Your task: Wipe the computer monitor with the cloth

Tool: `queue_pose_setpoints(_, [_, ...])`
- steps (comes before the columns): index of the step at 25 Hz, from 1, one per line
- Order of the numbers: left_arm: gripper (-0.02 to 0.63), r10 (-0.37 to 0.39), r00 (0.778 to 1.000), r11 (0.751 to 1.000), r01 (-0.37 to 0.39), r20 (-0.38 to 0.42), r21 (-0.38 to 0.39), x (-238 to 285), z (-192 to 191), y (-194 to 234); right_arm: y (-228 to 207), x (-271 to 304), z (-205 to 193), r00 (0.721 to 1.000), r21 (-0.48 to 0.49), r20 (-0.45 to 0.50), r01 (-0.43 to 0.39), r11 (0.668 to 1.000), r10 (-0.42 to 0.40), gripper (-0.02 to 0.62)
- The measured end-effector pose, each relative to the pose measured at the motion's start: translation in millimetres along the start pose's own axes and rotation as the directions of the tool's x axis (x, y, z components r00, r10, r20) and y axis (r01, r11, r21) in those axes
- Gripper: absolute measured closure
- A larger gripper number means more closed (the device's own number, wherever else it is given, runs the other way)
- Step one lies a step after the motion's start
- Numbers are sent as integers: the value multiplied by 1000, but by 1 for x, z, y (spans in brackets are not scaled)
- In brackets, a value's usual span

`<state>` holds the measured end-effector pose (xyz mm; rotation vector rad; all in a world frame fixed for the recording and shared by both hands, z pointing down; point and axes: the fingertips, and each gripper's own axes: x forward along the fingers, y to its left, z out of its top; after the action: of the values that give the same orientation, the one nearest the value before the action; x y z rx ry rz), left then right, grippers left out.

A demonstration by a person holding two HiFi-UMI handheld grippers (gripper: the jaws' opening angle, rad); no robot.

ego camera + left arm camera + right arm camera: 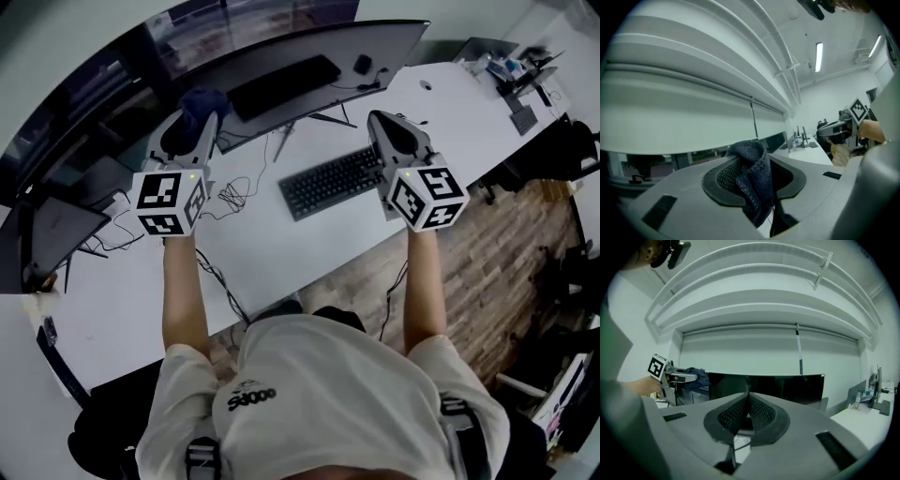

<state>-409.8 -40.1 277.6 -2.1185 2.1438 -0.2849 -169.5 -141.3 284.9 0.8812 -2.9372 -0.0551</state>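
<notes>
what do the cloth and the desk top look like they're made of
Dark blue cloth: looks like knitted or terry fabric, matte; coarse ribbed loops show on its folds. White desk top: probably laminate or painted board, smooth and even; the exact material can't be told.

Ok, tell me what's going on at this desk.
A person holds a gripper in each hand over a white desk. The left gripper is shut on a dark cloth, held up by the left end of the curved monitor; contact with the screen cannot be told. The right gripper is shut and empty, above the keyboard.
</notes>
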Motion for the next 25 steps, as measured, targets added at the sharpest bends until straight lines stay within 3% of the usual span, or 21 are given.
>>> queue_pose_setpoints(6, [472, 152, 988, 988, -151, 31, -36, -1, 6, 56, 13, 65, 0, 993, 18, 9, -122, 992, 122, 592])
queue_pose_setpoints(13, [471, 303, 952, 953, -303, 27, -13, 12, 24, 90, 11, 109, -6, 964, 32, 2, -268, 963, 268, 592])
queue_pose_setpoints(18, [472, 377, 925, 925, -379, -52, -25, 40, 21, 88, -21, 116, -7, 933, 22, -1, -360, 933, 360, 592])
queue_pose_setpoints(23, [472, 496, 858, 868, -491, -132, 67, 56, 17, 73, -65, 110, -10, 900, 20, 1, -436, 900, 436, 592])
queue_pose_setpoints(25, [472, 530, 835, 848, -526, -150, 71, 56, 16, 72, -78, 105, -19, 887, 32, 5, -461, 887, 461, 592])
